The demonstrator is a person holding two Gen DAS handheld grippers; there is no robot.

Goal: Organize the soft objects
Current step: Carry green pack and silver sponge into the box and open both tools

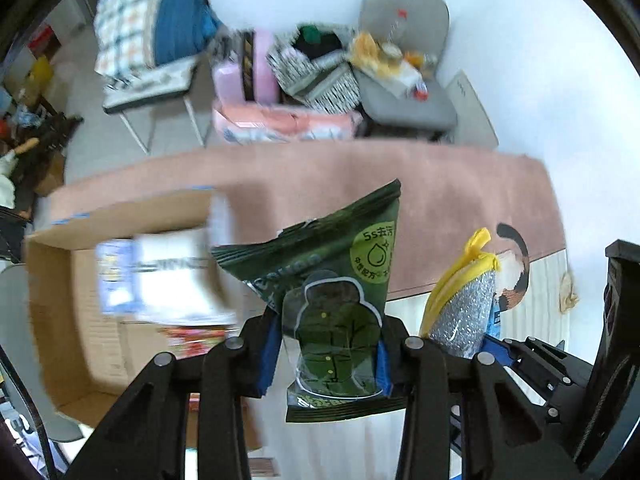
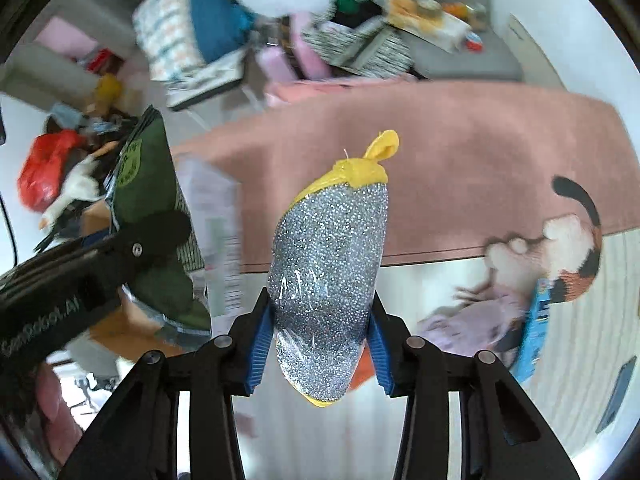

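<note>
The dark green pouch (image 1: 340,296) is held aloft between the pads of the left gripper (image 1: 326,350), above the white surface and just right of the open cardboard box (image 1: 68,304). The silver scrubbing sponge (image 2: 326,280), with its yellow backing and loop, is held upright in the right gripper (image 2: 320,344), beside the left one.

Progress, as a judgement: the box already contains several items, among them a white packet (image 1: 168,276) and a red-printed one below it, so part of the sorting appears done. Both held items are not yet deposited. A blue packet (image 2: 534,332) and a pale pink cloth (image 2: 476,316) lie on the surface to the right, near a plush toy (image 2: 572,248), and likely remain to be handled.

Left gripper: jaws part-closed, clamping the pouch at its lower half. Right gripper: jaws part-closed, pinching the sponge at its lower sides; the sponge shows little visible compression.
</note>
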